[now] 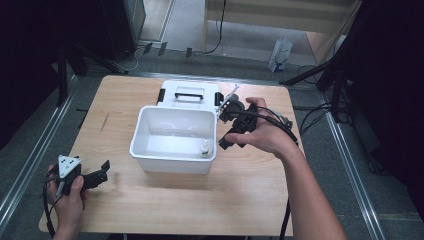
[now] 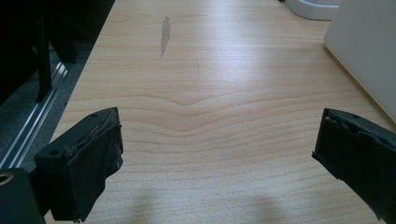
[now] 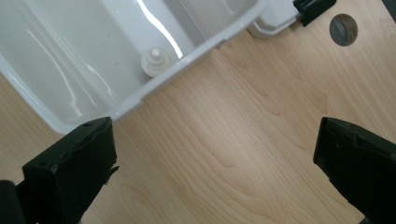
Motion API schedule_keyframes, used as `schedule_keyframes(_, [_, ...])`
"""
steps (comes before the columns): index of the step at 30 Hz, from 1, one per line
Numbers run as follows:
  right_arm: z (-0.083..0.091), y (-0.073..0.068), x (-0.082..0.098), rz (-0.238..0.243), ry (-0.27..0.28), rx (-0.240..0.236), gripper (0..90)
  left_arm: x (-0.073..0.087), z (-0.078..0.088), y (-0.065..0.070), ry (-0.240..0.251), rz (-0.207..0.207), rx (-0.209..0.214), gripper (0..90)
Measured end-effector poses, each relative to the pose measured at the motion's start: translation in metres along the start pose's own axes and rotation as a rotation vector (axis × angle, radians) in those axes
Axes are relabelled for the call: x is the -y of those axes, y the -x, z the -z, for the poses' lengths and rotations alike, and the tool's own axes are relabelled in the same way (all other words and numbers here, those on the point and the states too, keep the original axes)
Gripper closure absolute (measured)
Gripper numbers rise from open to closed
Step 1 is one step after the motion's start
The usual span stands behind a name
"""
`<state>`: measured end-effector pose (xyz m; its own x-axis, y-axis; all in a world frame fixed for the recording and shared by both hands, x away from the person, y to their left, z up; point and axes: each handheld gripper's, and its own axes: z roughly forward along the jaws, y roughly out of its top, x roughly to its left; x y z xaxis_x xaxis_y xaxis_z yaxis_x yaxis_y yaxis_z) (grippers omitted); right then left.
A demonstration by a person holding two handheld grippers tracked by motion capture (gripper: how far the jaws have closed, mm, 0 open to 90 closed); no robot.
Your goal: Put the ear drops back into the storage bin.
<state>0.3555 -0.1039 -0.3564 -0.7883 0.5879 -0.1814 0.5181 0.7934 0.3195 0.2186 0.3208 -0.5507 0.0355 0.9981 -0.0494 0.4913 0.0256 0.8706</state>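
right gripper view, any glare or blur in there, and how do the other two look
Right gripper view: a bright glare streak runs down the white bin's inner wall; the small bottle looks soft. Left gripper view: broad sheen on the table, jaws slightly blurred. High view: evenly lit tabletop, dark surroundings.

The wooden table (image 1: 150,210) bears a white bin (image 1: 172,162) and, seemingly, its lid (image 1: 190,92).

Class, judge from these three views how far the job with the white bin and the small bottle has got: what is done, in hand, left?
Done: the small bottle stands upright inside the white bin, in its near right corner. In hand: nothing; the right gripper is open beside the bin over bare table, and the left gripper rests open at the table's near left. Probably left: the lid, lying behind the bin.
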Motion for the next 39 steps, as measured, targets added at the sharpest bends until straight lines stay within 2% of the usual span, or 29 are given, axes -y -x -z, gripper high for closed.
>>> schedule_keyframes(4, [0.001, 0.007, 0.014, -0.039, 0.008, 0.006, 0.0, 0.0, 0.0, 0.0, 0.004, 0.003, 0.0, 1.8])
schedule_keyframes(12, [0.001, 0.017, 0.038, -0.08, 0.007, 0.014, 0.0, 0.0, 0.0, 0.0, 0.004, 0.006, 0.001, 1.8])
schedule_keyframes(20, [-0.007, 0.026, 0.066, -0.116, -0.002, 0.022, 0.0, 0.0, 0.0, 0.0, 0.003, 0.003, 0.0, 1.9])
schedule_keyframes(27, [-0.022, 0.032, 0.099, -0.173, -0.01, 0.015, 0.0, 0.0, 0.0, 0.001, 0.002, -0.005, -0.002, 1.8])
schedule_keyframes(29, [-0.024, 0.032, 0.103, -0.179, -0.012, 0.014, 0.0, 0.0, 0.0, 0.001, 0.0, -0.007, -0.003, 1.8])
schedule_keyframes(31, [-0.03, 0.033, 0.116, -0.203, -0.02, 0.015, 0.0, 0.0, 0.0, 0.001, -0.001, -0.006, -0.001, 1.8])
schedule_keyframes(36, [-0.037, 0.033, 0.132, -0.234, -0.015, 0.011, 0.0, 0.0, 0.0, 0.002, 0.0, -0.011, -0.002, 1.9])
schedule_keyframes(37, [-0.043, 0.032, 0.141, -0.245, -0.024, 0.012, 0.0, 0.001, 0.0, 0.002, 0.003, -0.011, -0.003, 1.8])
schedule_keyframes(39, [-0.048, 0.03, 0.148, -0.255, -0.029, 0.007, 0.0, 0.0, 0.0, 0.002, -0.001, -0.01, -0.005, 1.8])
